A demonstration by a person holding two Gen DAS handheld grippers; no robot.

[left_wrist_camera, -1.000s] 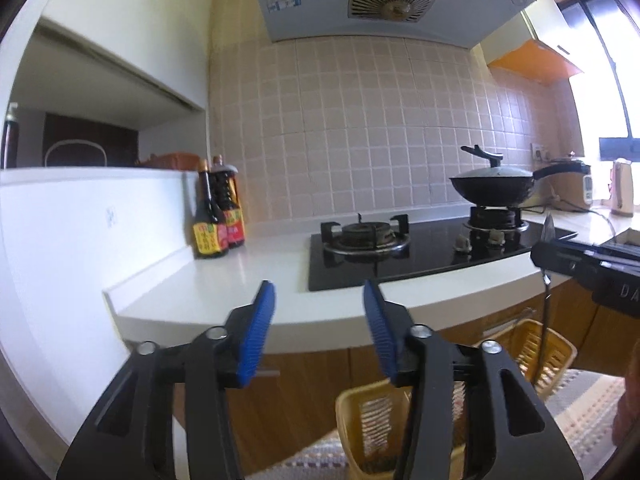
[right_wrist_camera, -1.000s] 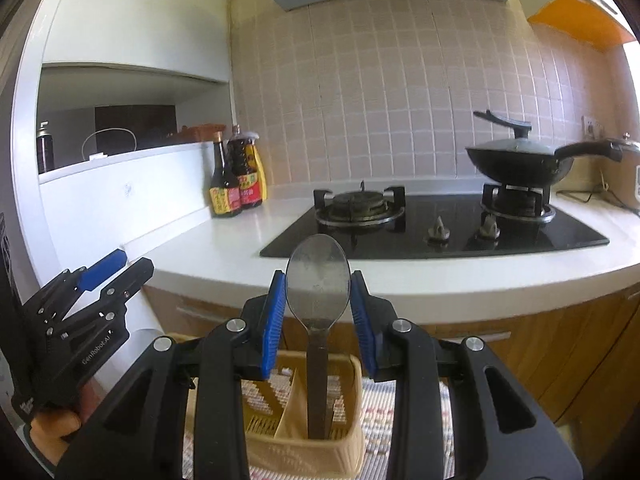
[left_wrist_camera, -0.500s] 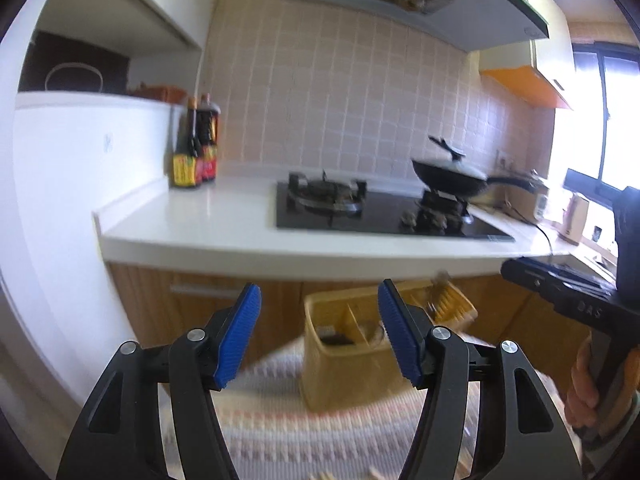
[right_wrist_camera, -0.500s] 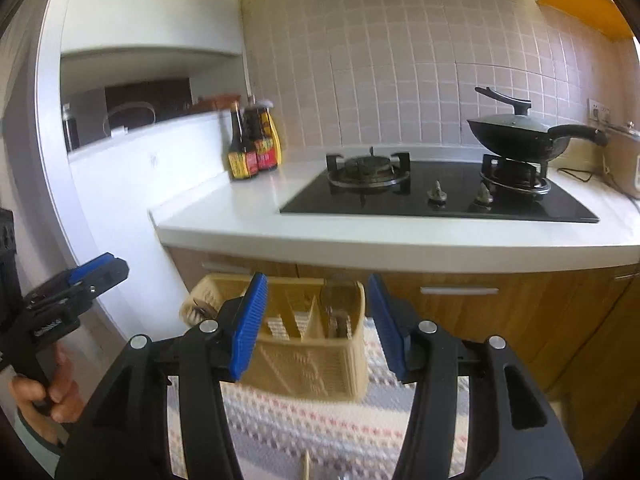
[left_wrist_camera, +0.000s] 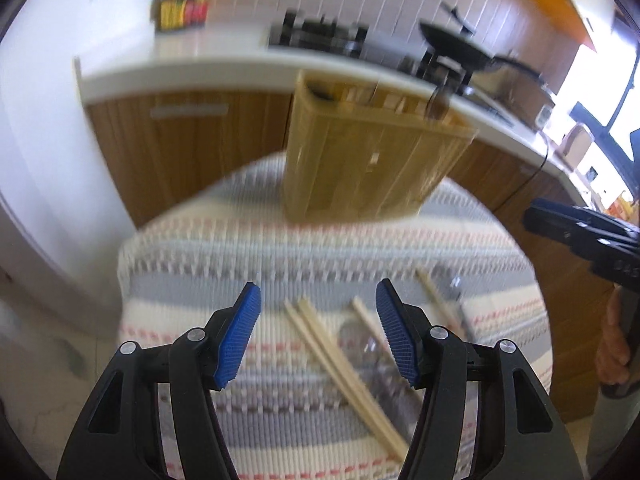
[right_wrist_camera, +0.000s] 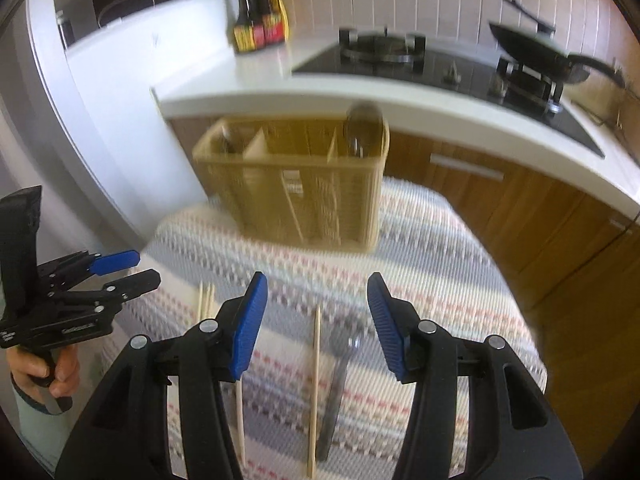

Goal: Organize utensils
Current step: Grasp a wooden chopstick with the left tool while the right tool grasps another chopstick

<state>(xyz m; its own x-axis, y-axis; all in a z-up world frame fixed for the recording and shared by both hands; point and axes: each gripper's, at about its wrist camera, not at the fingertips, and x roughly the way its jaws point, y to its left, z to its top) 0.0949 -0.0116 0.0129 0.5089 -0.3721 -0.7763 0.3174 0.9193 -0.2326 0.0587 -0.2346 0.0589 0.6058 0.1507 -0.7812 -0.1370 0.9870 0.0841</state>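
Observation:
A yellow slotted utensil basket (left_wrist_camera: 360, 160) (right_wrist_camera: 296, 192) stands at the far edge of a striped woven mat (left_wrist_camera: 240, 248) (right_wrist_camera: 420, 248). A metal spoon (right_wrist_camera: 362, 128) stands bowl-up in its right compartment. Wooden chopsticks (left_wrist_camera: 340, 356) (right_wrist_camera: 316, 380) lie loose on the mat, with a second metal spoon (right_wrist_camera: 340, 368) beside them. My left gripper (left_wrist_camera: 318, 332) (right_wrist_camera: 136, 270) hovers open over the chopsticks with nothing between its pads. My right gripper (right_wrist_camera: 316, 320) (left_wrist_camera: 536, 216) is open too, above one chopstick and the lying spoon. Both views are motion-blurred.
Behind the mat runs a white counter (right_wrist_camera: 360, 92) over wooden cabinet fronts (left_wrist_camera: 192, 140). It carries a black gas hob (right_wrist_camera: 380, 48), a black pan (right_wrist_camera: 528, 48) and sauce bottles (right_wrist_camera: 260, 20). A white wall panel (left_wrist_camera: 48, 120) stands left of the mat.
Both grippers tipped downward from the kitchen wall toward the mat. The right gripper let go of the spoon, which now stands in the basket, and opened. The left jaws widened slightly.

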